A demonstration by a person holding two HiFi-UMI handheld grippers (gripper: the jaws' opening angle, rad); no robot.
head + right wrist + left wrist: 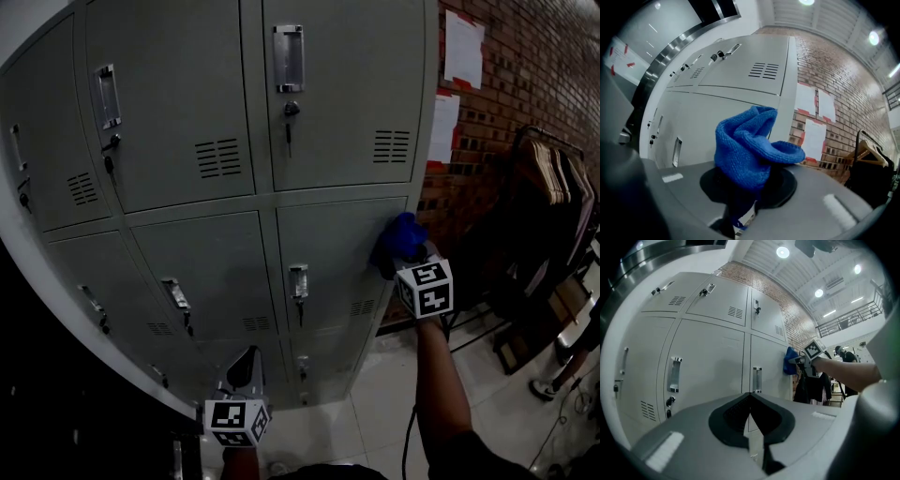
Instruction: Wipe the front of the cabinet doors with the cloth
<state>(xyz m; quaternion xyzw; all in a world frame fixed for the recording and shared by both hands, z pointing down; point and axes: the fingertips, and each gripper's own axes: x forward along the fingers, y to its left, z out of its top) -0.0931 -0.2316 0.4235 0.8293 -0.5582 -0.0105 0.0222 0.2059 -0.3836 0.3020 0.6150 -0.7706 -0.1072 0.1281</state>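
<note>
The grey metal cabinet [216, 262] has several doors with handles, locks and vents. My right gripper [405, 255] is shut on a bunched blue knitted cloth [397, 240], which presses on the right edge of the middle-row right door [333, 239]. In the right gripper view the cloth [750, 150] bulges out over the jaws and hides them. My left gripper [247, 367] hangs low in front of the bottom doors, shut and holding nothing. The left gripper view looks along the door fronts [708, 362] to the cloth [790, 361] and the right gripper [800, 363].
A brick wall [525, 84] with white papers [463, 47] stands just right of the cabinet. Further right is a dark clothes rack with hangers [548, 178]. A person's shoe [544, 387] rests on the pale tiled floor [384, 394].
</note>
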